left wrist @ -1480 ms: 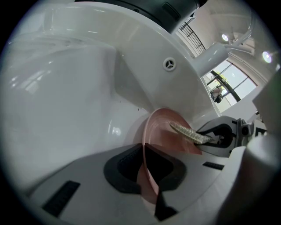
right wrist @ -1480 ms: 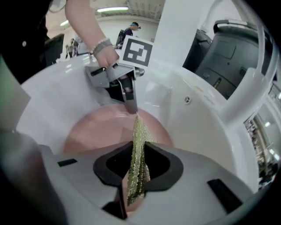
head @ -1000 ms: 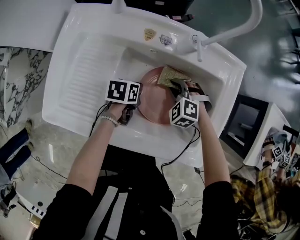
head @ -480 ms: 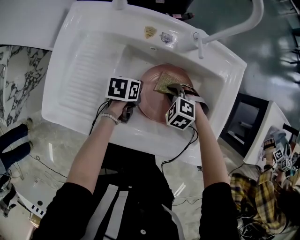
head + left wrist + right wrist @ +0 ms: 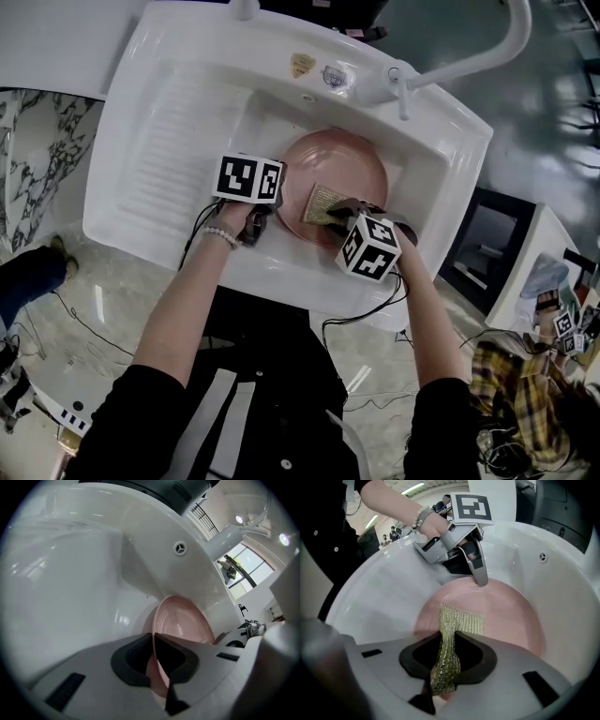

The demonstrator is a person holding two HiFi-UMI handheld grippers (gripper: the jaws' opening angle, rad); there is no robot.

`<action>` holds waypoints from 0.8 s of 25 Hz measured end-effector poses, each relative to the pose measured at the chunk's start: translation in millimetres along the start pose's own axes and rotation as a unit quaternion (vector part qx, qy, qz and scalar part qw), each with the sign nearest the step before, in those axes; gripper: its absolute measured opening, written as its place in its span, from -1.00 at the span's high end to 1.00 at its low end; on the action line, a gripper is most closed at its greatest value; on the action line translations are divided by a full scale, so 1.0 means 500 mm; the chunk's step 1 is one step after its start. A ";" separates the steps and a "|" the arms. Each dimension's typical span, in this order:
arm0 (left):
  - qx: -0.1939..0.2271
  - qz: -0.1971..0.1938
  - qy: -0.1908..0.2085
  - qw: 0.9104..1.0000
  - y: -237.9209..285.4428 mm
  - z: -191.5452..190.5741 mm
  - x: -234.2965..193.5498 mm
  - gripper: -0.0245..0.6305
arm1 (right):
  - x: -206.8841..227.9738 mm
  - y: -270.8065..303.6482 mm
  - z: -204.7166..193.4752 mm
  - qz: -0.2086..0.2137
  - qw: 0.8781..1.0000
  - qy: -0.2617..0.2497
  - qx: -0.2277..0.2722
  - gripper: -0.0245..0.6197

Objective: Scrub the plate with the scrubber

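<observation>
The left tongs (image 5: 153,641) clamp the rim of the plate (image 5: 349,157), propped in the sink (image 5: 178,112). The right tongs (image 5: 447,639), pinching the scrubber (image 5: 321,203), have dragged it from far rim to near side (one stroke done, seemingly).

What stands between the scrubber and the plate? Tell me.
Nothing visible. The scrubber, clamped in the right gripper, lies against the plate's face. The left gripper pinches the plate's rim at its left side, clear of the scrubber.
</observation>
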State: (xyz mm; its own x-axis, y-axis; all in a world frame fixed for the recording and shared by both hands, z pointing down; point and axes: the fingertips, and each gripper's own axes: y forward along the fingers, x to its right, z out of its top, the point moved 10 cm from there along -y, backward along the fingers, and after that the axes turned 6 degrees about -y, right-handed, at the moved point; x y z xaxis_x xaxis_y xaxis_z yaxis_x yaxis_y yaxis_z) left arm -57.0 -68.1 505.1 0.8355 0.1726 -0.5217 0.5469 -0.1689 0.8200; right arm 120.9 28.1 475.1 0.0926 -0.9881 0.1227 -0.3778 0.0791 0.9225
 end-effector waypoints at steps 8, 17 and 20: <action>0.000 0.000 0.000 1.000 -0.001 0.000 -0.001 0.88 | -0.032 -0.008 0.012 0.114 0.992 0.040 0.027 0.67; -0.001 0.001 0.001 1.000 0.000 0.000 0.000 0.88 | -0.023 -0.044 0.031 0.126 0.984 0.090 0.089 0.67; -0.001 0.000 0.001 1.000 0.000 0.000 0.000 0.88 | 0.002 -0.058 0.031 0.025 0.993 0.061 0.094 0.68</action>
State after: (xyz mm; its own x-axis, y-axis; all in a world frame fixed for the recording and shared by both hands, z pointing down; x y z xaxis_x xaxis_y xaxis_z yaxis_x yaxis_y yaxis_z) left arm -57.3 -68.1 505.0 0.8352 0.1738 -0.5217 0.5470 -0.1660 0.8205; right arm 117.6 22.8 442.9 0.1752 -0.9595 0.2206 -0.5485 0.0909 0.8312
